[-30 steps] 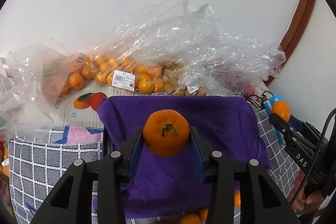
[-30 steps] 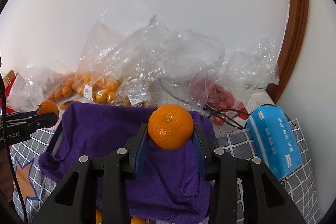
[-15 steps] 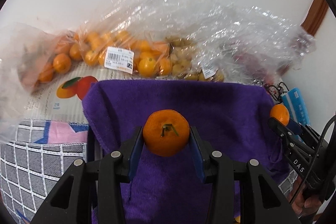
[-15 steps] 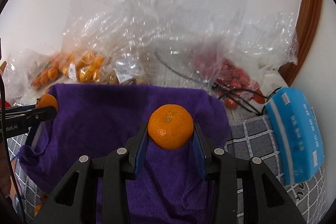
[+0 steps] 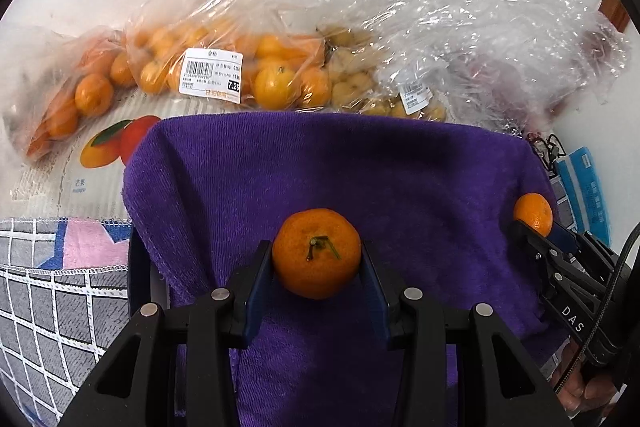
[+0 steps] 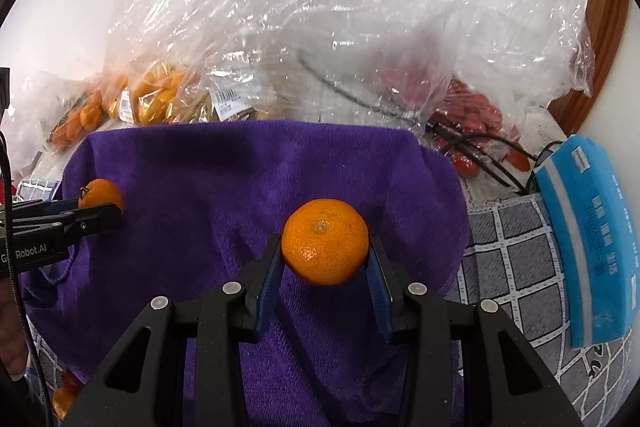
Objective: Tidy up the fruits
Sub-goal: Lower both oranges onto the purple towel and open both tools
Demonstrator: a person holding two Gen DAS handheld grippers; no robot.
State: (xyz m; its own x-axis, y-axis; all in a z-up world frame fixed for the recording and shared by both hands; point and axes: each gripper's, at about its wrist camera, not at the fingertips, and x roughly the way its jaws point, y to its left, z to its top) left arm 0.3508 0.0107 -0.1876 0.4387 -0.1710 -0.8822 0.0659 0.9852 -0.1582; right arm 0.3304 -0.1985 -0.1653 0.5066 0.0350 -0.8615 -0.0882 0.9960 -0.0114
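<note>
My left gripper (image 5: 316, 259) is shut on a mandarin (image 5: 316, 251), stem side facing the camera, over a purple towel (image 5: 320, 167). In the right wrist view my right gripper (image 6: 325, 253) is shut on a second mandarin (image 6: 325, 241) above the same purple towel (image 6: 240, 179). Each gripper shows in the other's view: the right one with its mandarin (image 5: 533, 214) at the towel's right edge, the left one with its mandarin (image 6: 100, 195) at the towel's left edge. Both grippers point steeply down at the cloth.
Clear plastic bags of small oranges (image 5: 208, 67), pale yellow fruit (image 5: 352, 79) and red fruit (image 6: 472, 115) lie behind the towel against a white wall. A blue packet (image 6: 588, 247) lies to the right on a grey checked cloth (image 6: 516, 259). Black cables (image 6: 472, 143) run by the red fruit.
Both grippers have come down toward the purple towel with their mandarins still held; the towel and the bags behind it now look larger and closer.
</note>
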